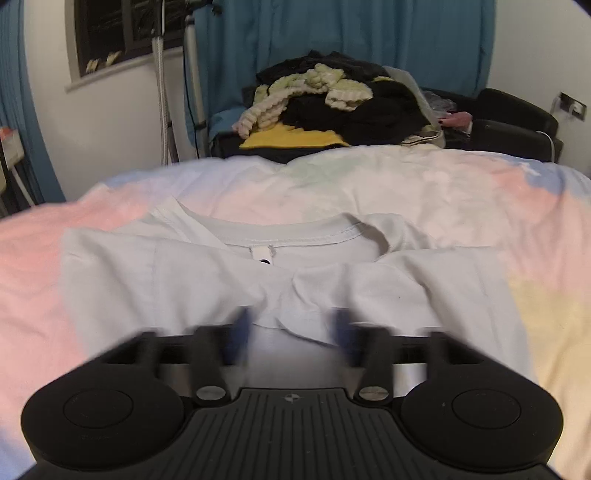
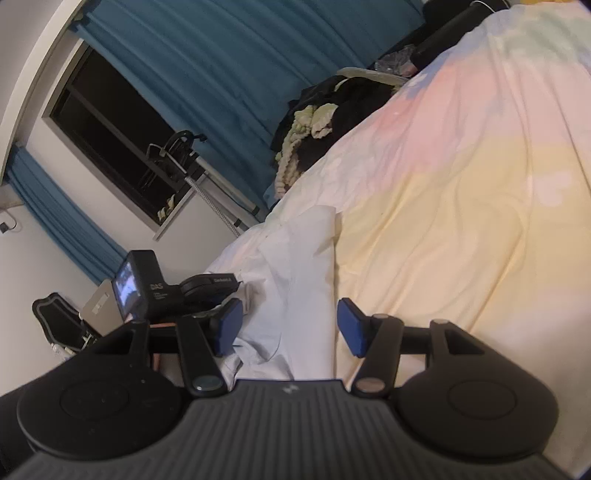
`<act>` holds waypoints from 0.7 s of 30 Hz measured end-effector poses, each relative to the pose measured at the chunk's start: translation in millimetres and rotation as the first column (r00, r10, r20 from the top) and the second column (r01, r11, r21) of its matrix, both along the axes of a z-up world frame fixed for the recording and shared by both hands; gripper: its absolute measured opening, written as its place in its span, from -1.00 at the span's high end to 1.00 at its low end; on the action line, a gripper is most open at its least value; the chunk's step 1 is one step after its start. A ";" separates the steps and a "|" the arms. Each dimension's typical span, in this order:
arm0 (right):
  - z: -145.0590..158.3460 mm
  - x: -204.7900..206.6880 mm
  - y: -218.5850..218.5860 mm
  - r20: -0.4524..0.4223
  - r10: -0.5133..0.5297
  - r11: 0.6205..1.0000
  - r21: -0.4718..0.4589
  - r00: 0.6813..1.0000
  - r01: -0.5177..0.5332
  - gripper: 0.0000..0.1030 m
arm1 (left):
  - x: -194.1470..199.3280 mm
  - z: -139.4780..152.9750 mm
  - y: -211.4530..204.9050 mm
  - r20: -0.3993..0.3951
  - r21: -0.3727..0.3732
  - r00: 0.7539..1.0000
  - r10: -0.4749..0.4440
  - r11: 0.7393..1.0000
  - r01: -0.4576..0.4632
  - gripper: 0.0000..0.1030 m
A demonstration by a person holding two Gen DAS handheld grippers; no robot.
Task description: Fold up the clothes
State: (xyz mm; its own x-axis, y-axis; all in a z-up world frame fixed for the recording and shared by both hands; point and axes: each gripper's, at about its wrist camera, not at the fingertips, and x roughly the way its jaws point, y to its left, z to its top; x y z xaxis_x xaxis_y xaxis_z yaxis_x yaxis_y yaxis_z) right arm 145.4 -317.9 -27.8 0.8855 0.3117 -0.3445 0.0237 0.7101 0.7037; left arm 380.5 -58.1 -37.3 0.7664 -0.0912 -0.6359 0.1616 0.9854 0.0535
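Note:
A white T-shirt (image 1: pixel 280 280) lies on the pastel bedspread (image 1: pixel 443 192), collar at the far side, its sides folded in toward the middle. My left gripper (image 1: pixel 291 332) is open, its blue pads blurred, low over the shirt's near part with cloth between the jaws. In the right wrist view the shirt (image 2: pixel 295 280) runs away from me along the bed. My right gripper (image 2: pixel 288 326) is open above the shirt's near edge, nothing held. The left gripper's body and camera (image 2: pixel 147 288) show at the left of that view.
A pile of dark, cream and yellow clothes (image 1: pixel 332 107) sits beyond the bed's far edge. Teal curtains (image 1: pixel 332 33), a window (image 1: pixel 118 33) and a metal stand (image 1: pixel 162 92) are behind. A black chair (image 1: pixel 517 118) stands at the far right.

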 end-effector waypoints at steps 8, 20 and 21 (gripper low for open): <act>12.0 -2.4 8.0 -0.030 0.125 0.986 -0.111 0.992 -0.128 -0.14 | -117.4 37.6 17.2 0.029 -0.082 0.997 -0.069 0.994 0.071 -0.38; 54.7 -81.3 -18.6 0.048 0.120 0.986 -0.120 0.992 -0.114 -0.16 | -315.1 30.1 -21.6 0.098 -0.208 0.977 -0.189 0.956 0.206 -0.37; 56.2 -90.2 -17.9 0.048 0.122 0.984 -0.136 0.991 -0.114 -0.16 | -324.4 26.1 -27.0 0.093 -0.211 0.973 -0.210 0.951 0.226 -0.37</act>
